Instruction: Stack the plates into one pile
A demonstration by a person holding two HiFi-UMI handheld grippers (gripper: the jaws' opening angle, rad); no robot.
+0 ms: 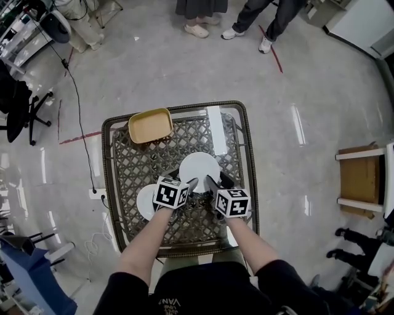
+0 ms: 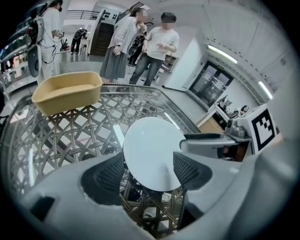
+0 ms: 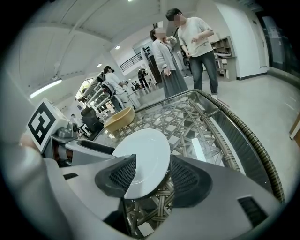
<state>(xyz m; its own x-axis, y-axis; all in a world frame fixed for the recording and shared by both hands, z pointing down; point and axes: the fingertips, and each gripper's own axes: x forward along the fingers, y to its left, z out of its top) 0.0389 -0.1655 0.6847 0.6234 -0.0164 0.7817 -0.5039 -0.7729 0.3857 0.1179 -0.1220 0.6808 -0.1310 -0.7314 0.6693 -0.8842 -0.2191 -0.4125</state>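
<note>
A round white plate lies at the middle of the glass-topped wicker table. Both grippers meet at its near edge. My left gripper is open and straddles the plate's near-left rim. In the left gripper view the plate fills the gap between the pads. My right gripper is open at the near-right rim. In the right gripper view the plate sits between its pads. A second white plate lies near left, partly hidden by my left gripper.
A shallow yellow tray stands at the table's far left corner. The raised wicker rim bounds the top on the right. Two people stand beyond the far side, and a wooden chair is at the right.
</note>
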